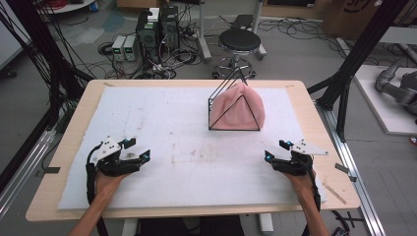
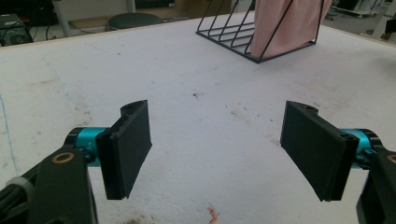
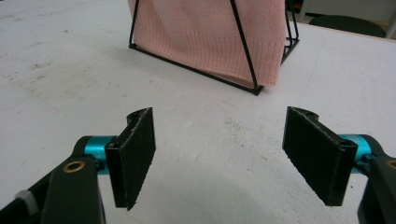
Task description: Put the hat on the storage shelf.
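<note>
The left gripper (image 1: pixel 140 156) rests low over the near-left part of the white foam mat (image 1: pixel 162 172), held by the person's left hand (image 1: pixel 105 179). Its jaws stand wide apart with nothing between them; in the left gripper view the two black pads (image 2: pixel 128 149) face each other across bare mat. A small orange scrap (image 2: pixel 213 215) lies on the mat just ahead of that gripper.

The right gripper (image 1: pixel 271 158) sits at the near-right part of the mat, held by the person's right hand (image 1: pixel 297 177). Its jaws are likewise spread wide and empty — the right gripper view shows both pads (image 3: pixel 135 156) with only stained mat between them. A grey three-cornered plate (image 1: pixel 307 147) rides on top of this gripper.

The pink knitted garment (image 1: pixel 238 105) is draped over a black wire rack (image 1: pixel 219 101) of triangular outline, standing on the far-centre part of the mat, right of the middle. In the right gripper view the garment's ribbed hem (image 3: pixel 219 56) hangs down to the rack's base bar, close to the mat. Both grippers are well apart from the rack — the right one nearer to it.

The mat covers most of a wooden table (image 1: pixel 78 110). Beyond the table stand a black round stool (image 1: pixel 239 42) and computer towers (image 1: pixel 157 29) among loose cables on the floor.
</note>
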Motion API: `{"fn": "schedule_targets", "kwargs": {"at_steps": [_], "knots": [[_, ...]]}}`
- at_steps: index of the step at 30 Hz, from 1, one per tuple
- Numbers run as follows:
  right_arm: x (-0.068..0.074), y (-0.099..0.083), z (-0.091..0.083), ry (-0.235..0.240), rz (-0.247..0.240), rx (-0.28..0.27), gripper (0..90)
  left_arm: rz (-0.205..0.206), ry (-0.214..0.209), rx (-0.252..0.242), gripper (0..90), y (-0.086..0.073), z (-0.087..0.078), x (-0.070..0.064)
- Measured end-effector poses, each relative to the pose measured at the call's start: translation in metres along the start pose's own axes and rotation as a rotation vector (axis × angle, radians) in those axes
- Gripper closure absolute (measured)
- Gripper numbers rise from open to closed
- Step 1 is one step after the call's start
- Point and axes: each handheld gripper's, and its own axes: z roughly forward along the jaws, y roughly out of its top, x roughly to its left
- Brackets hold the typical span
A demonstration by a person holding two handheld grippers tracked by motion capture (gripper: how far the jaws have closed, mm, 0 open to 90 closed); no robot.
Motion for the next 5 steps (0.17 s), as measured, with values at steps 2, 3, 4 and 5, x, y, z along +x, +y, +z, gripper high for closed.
{"fn": "schedule_targets", "kwargs": {"at_steps": [2,3,4,5], "knots": [[0.0003,-0.0002,0.0001,0.001,0.003,-0.002,26.0,-0.003,-0.001,0.000,24.5,-0.0002,0.0001,-0.0003],[0.0004,-0.0003,-0.0001,0.003,0.003,-0.003,26.0,-0.005,-0.001,-0.001,24.5,-0.0002,0.0001,-0.0005],[0.0003,-0.0002,-0.0003,0.003,0.002,-0.005,26.0,-0.004,-0.002,-0.001,24.5,-0.0001,0.0001,-0.0010],[0.0003,-0.0001,-0.0005,0.003,0.004,-0.007,26.0,-0.003,-0.004,-0.003,24.5,0.0001,0.0002,-0.0018]]}}
